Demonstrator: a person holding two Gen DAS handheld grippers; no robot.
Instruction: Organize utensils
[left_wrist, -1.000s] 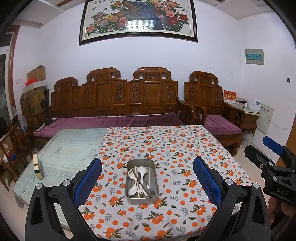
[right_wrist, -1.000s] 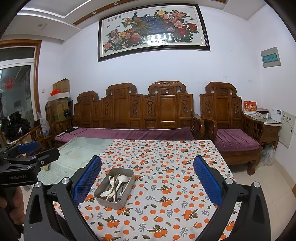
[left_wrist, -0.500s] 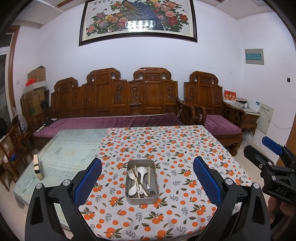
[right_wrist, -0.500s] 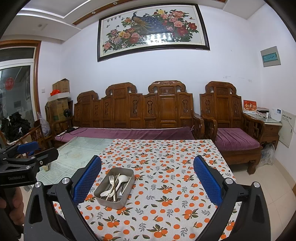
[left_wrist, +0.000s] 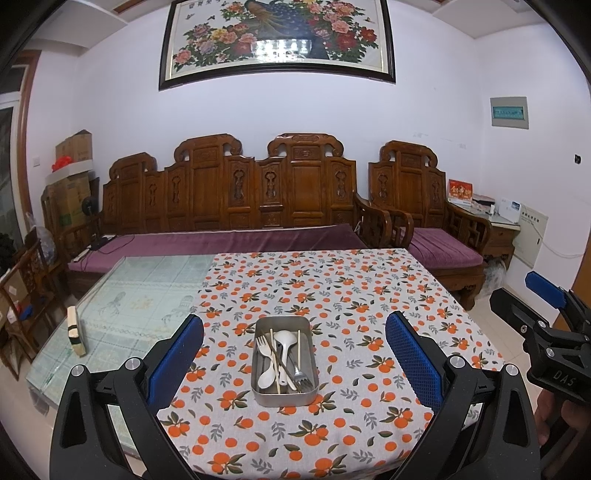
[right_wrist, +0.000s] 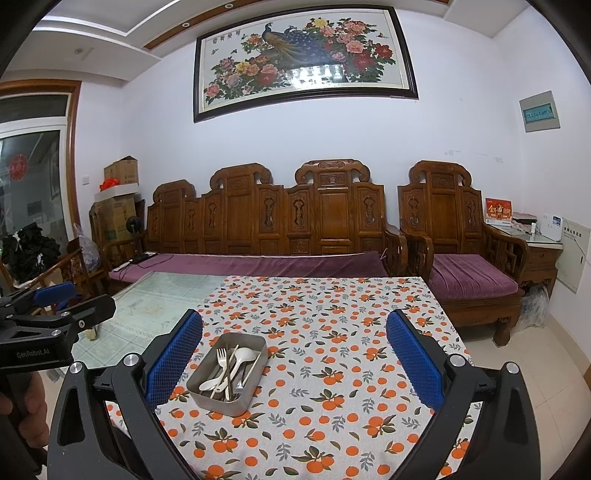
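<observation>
A carved wooden sofa (left_wrist: 236, 199) with purple cushions is standing against the white wall (left_wrist: 110, 110). A framed peacock painting (right_wrist: 306, 55) is hanging above it, catching glare.

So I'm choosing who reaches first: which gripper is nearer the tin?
Left, slightly. The left gripper faces the tin centred between its fingers; the right gripper sits off to the tin's right.

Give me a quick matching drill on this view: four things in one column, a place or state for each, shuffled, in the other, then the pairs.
1. metal tin
2. spoons
3. left gripper
4. tablecloth

A. open, holding nothing
B. orange-fruit print, covering the table's right part
C. standing on the tablecloth
D. lying inside the tin

Pairs: 1-C, 2-D, 3-A, 4-B
</observation>
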